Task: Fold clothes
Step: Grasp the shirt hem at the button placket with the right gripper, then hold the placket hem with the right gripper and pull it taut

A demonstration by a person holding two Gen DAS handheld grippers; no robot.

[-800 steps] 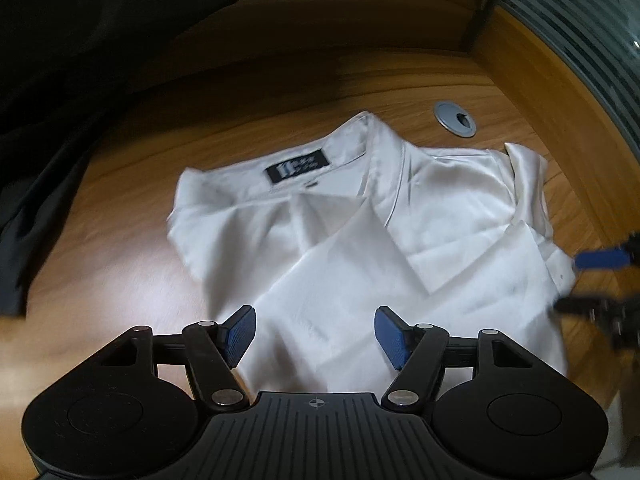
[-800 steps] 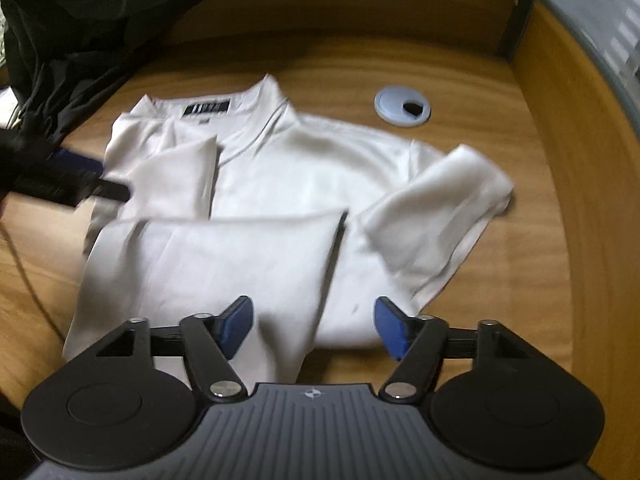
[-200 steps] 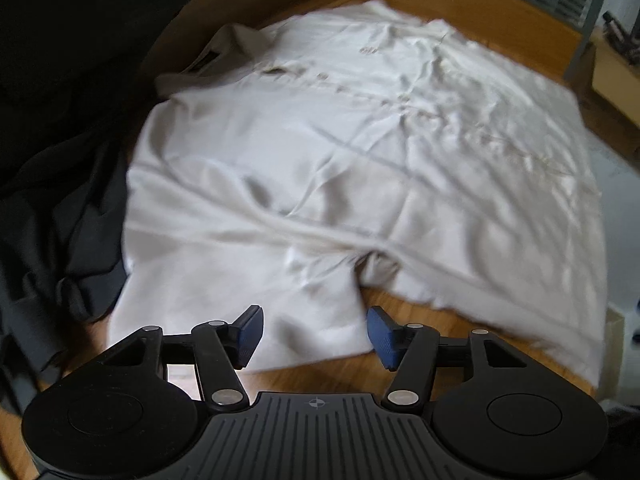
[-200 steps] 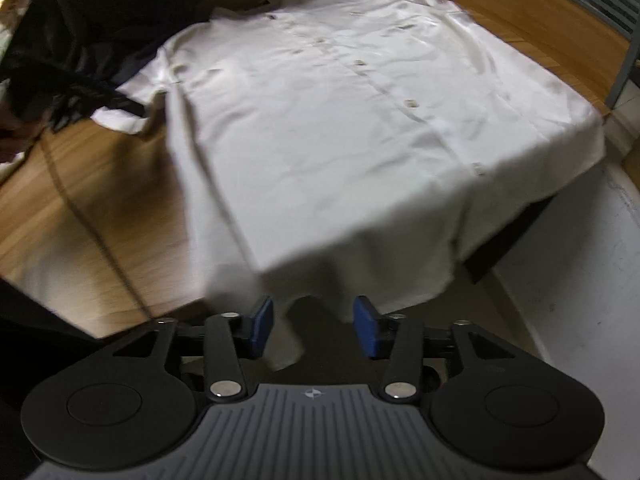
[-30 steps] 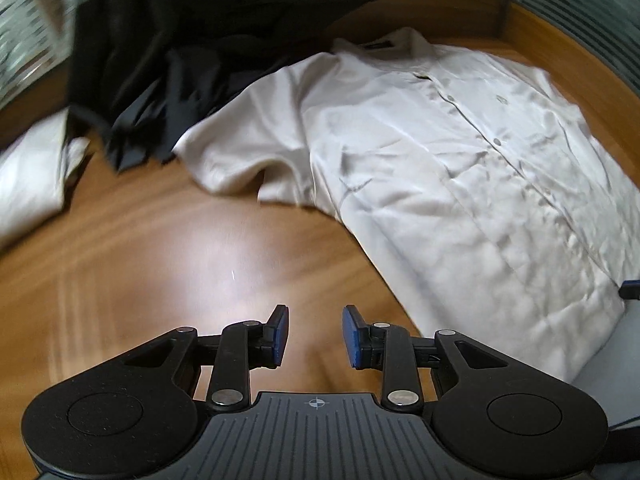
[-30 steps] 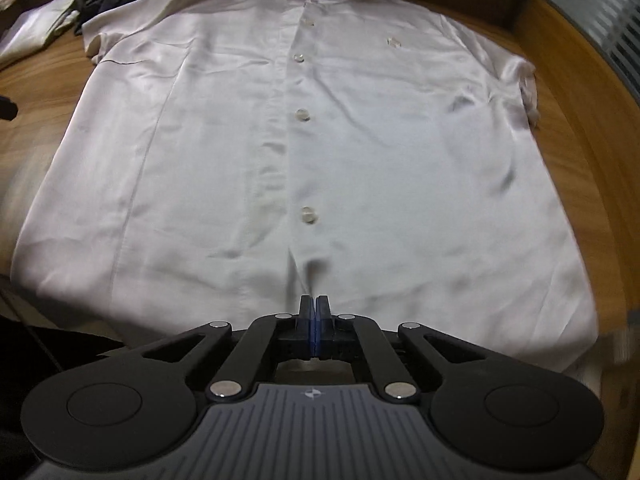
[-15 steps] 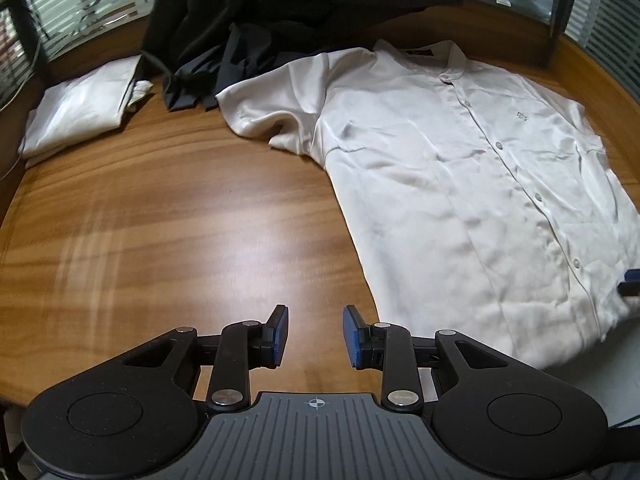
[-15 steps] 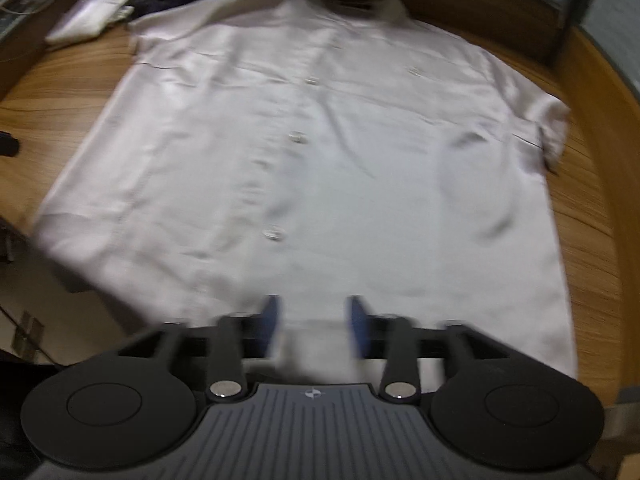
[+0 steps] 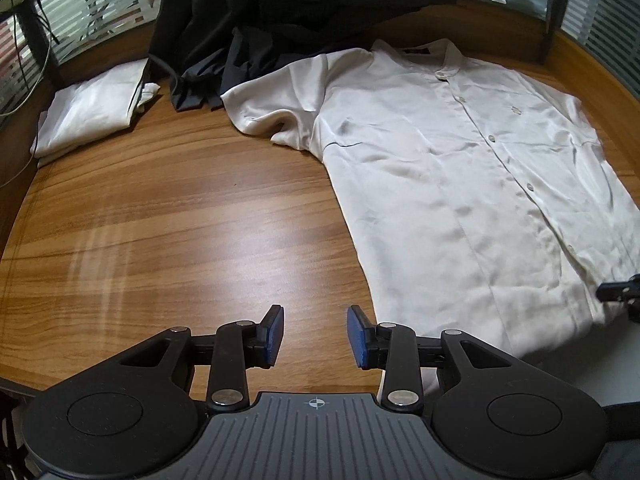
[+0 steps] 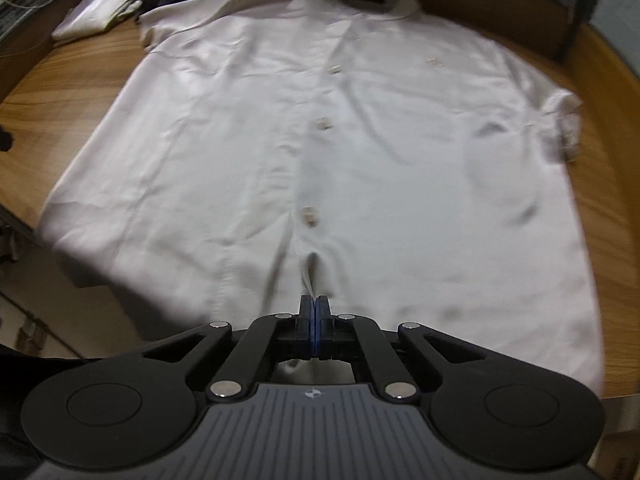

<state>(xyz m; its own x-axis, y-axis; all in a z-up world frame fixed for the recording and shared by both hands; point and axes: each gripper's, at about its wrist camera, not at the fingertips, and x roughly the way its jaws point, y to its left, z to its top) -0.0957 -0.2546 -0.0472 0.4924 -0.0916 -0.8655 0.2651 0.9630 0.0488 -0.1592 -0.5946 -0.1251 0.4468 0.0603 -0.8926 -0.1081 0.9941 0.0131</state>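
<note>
1. The cream short-sleeved shirt lies buttoned and face up, spread flat on the counter, collar at the far end and hem hanging just over the near edge.
2. My right hand-held gripper is clamped shut on the hem at the button placket, and the cloth puckers into a small ridge just ahead of the pads.
3. My left hand-held gripper hangs over bare wood just left of the shirt's near corner; its jaws are opening and nothing is between them.
4. The shirt's sleeve on that side is rumpled and folded partly under itself. A heap of dark clothing touches it at the far edge.
5. A folded white garment sits well apart at the far left of the counter, with a thin cable running past it.
6. Half a second ago my right jaws stood apart over the hem; now they are closed on it. A second ago my left view sat closer to the sleeve; now it takes in much more open wood and the folded garment.
7. The counter is orange-brown wood grain with a raised wooden rim. Frosted striped glass panels stand behind it.
</note>
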